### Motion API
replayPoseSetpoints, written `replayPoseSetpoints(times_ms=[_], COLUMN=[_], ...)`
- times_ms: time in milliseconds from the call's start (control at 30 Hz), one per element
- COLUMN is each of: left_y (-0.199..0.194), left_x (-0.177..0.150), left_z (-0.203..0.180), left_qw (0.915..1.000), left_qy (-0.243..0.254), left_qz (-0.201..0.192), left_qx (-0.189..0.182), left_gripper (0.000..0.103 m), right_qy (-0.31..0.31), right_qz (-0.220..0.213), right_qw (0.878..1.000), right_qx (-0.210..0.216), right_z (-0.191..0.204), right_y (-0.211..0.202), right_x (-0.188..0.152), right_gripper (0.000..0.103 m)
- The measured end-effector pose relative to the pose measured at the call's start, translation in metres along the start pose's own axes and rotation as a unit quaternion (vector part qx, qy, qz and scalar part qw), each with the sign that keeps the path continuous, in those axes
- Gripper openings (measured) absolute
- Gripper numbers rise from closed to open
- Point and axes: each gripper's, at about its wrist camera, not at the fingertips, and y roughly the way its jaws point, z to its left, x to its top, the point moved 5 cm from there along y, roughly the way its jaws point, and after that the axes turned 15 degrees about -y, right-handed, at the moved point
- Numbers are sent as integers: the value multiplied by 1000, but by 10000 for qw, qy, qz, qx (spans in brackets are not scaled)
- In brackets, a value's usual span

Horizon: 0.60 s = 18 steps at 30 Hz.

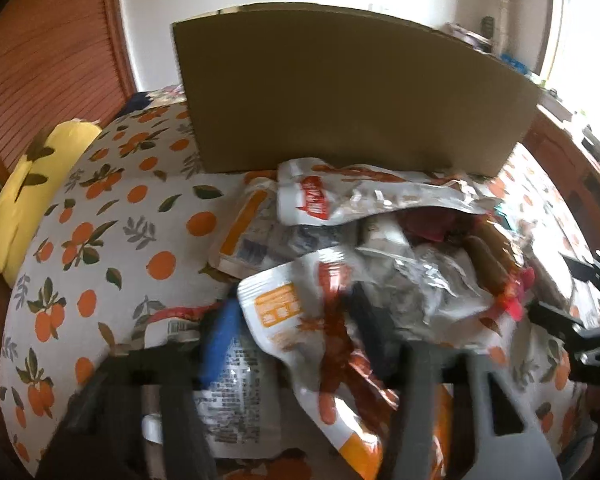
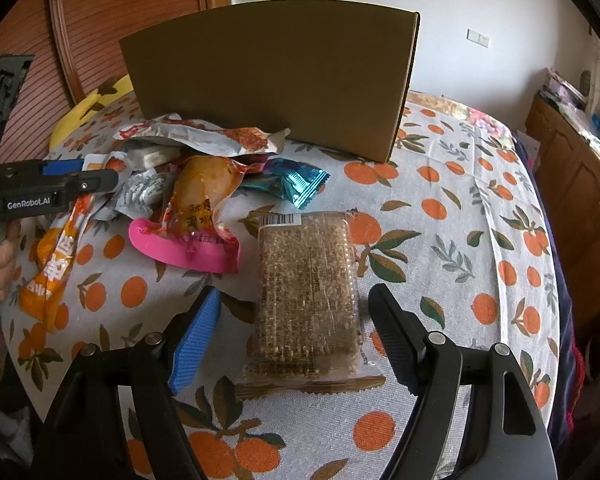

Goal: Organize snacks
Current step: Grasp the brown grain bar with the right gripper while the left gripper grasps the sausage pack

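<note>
A pile of snack packets (image 2: 188, 168) lies on the orange-print cloth in front of a tall cardboard box (image 2: 272, 76). My left gripper (image 1: 292, 312) is shut on a white and orange snack packet (image 1: 300, 320) and holds it over the pile; in the right wrist view the packet (image 2: 56, 256) hangs from that gripper (image 2: 80, 178). My right gripper (image 2: 296, 304) is open, its fingers on either side of a flat clear packet of brown grain bars (image 2: 308, 296) that lies on the cloth. The box also shows in the left wrist view (image 1: 352, 96).
A pink-edged packet (image 2: 188, 252) and a teal wrapper (image 2: 296, 184) lie at the pile's near edge. A yellow cushion (image 1: 32, 192) sits at the far left. A wooden cabinet (image 2: 580, 184) stands at the right beyond the cloth's edge (image 2: 540, 280).
</note>
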Motion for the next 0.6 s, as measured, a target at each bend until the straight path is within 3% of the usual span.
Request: replayPoseSetpoints(times_ms=[133, 167, 300, 600], left_y=[-15, -21, -30, -66], left_x=[-5, -7, -15, -14], left_z=[-3, -1, 1, -1], left_qw=[9996, 9994, 9996, 9972], left_qy=[166, 171, 159, 71], left_qz=[-205, -290, -214, -601], left_qx=[21, 88, -89, -449], left_gripper=[24, 1, 0, 0], right_qy=[-1, -2, -2, 44], right_qz=[1, 2, 2, -4], right_qw=[10000, 10000, 10000, 10000], right_qx=[-8, -12, -29, -82], right_z=[0, 0, -1, -3], right_y=[0, 0, 0, -1], right_x=[0, 0, 0, -1], right_gripper=[78, 78, 78, 75])
